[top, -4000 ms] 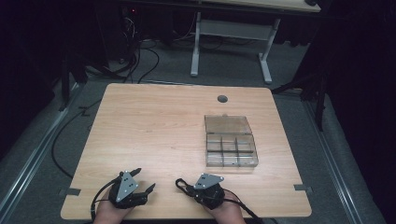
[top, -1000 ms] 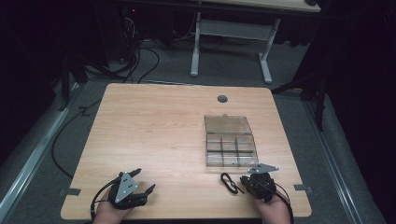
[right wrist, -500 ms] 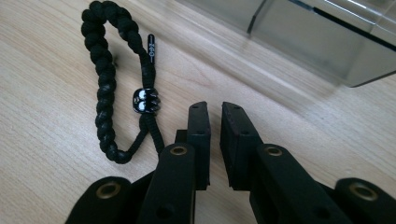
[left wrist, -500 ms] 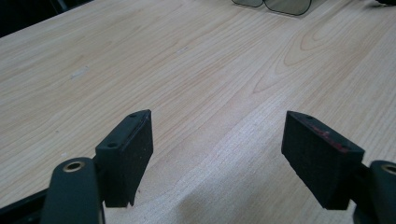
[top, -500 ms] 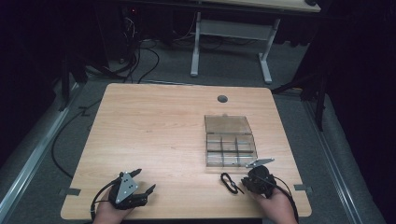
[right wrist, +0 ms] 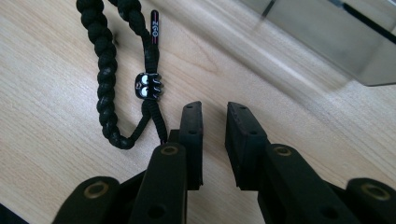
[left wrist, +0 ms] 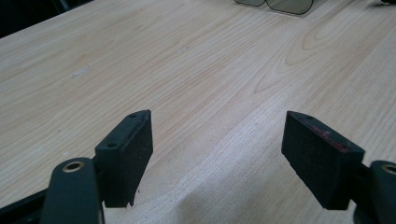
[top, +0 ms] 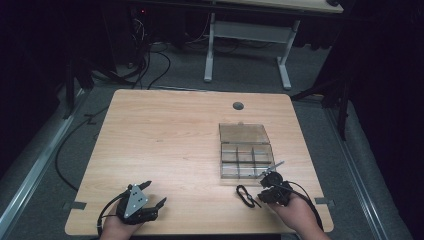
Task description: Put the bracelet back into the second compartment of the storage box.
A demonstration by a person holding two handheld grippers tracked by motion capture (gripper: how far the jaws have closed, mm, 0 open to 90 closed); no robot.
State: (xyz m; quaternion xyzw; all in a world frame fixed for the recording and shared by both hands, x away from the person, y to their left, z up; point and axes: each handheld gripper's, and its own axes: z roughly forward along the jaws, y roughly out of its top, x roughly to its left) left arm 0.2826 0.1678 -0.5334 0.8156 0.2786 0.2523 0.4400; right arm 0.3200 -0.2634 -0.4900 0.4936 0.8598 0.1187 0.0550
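A light wooden table [top: 165, 145] with rounded corners stands on a grey floor [top: 180, 70]. Near its far edge there is a small round hole [top: 238, 106]. On the right half lies a clear plastic box [top: 246, 150] with its lid open toward the far side and its inside split into small compartments. Just beside the box's near edge, toward the front of the table, a black braided cord [top: 245, 195] lies in a loop on the wood
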